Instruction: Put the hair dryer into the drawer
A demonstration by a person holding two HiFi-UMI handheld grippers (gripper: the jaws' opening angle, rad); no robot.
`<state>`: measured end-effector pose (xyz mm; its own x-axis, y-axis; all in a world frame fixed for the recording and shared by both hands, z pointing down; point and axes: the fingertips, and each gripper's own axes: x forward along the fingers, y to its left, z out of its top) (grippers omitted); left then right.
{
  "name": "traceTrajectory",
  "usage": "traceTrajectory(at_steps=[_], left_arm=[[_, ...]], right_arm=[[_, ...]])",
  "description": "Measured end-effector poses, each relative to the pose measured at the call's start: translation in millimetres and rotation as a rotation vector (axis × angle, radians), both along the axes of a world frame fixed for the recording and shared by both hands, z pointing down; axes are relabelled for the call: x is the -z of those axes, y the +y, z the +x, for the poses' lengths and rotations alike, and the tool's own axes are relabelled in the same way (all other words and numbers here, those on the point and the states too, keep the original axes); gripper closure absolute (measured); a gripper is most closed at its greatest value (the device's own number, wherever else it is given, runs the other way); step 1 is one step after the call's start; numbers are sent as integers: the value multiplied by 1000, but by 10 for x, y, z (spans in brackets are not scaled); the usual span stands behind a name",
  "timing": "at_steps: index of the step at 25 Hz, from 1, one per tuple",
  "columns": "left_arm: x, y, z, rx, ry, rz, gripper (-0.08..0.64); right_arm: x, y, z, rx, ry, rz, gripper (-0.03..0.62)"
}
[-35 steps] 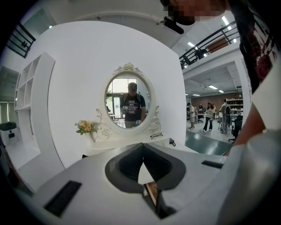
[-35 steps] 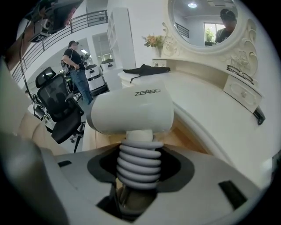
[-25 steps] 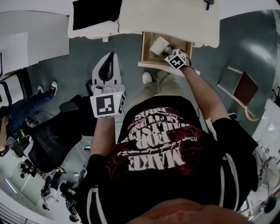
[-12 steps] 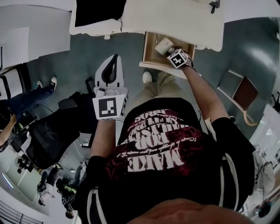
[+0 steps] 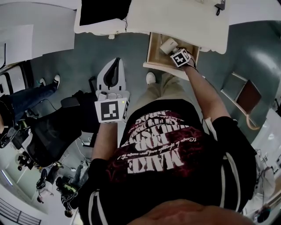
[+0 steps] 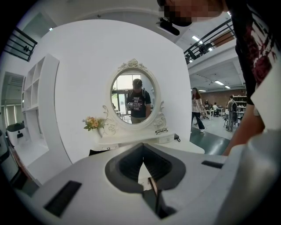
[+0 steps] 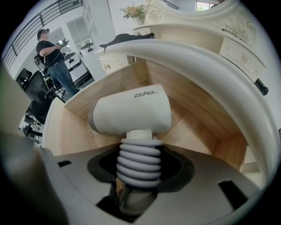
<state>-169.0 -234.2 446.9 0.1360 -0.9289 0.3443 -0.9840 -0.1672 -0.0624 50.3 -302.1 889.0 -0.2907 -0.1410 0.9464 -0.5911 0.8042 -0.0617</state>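
The white hair dryer (image 7: 131, 112) hangs with its body inside the open wooden drawer (image 7: 193, 127), above the drawer's floor. My right gripper (image 7: 138, 165) is shut on its ribbed grey handle and points steeply down. In the head view the hair dryer (image 5: 168, 45) is over the drawer (image 5: 153, 50) of the white dressing table (image 5: 175, 19), with the right gripper (image 5: 174, 52) just behind it. My left gripper (image 5: 115, 59) is held out over the floor to the drawer's left, its tips together and nothing in it. The left gripper (image 6: 143, 147) faces the table's oval mirror.
A black cloth (image 5: 103, 11) lies on the table's left end. Flowers (image 6: 93, 123) and glasses (image 6: 161, 130) sit below the mirror (image 6: 134, 99). A brown-seated stool (image 5: 246, 91) stands at the right. A black office chair (image 5: 52, 136) and a person's legs (image 5: 30, 99) are at the left.
My right gripper has sunk a little with the hair dryer, deeper into the drawer. The left gripper has stayed about where it was.
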Motion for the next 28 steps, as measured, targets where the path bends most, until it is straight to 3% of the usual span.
traceTrajectory(at_steps=[6, 10, 12, 15, 21, 28], left_arm=[[54, 38, 14, -9, -10, 7, 557], [120, 60, 30, -21, -6, 22, 557], [148, 54, 31, -29, -2, 35, 557], [194, 55, 25, -36, 13, 53, 557], [282, 69, 91, -69, 39, 89, 557], [456, 0, 158, -103, 39, 127, 557]], right_arm=[[-22, 15, 9, -21, 6, -21, 364], [-54, 81, 182, -88, 51, -81, 353], [6, 28, 205, -126, 21, -84, 325], [233, -80, 91, -149, -94, -27, 317], [693, -34, 70, -110, -192, 121, 313], [1282, 156, 94, -175, -304, 199, 382]])
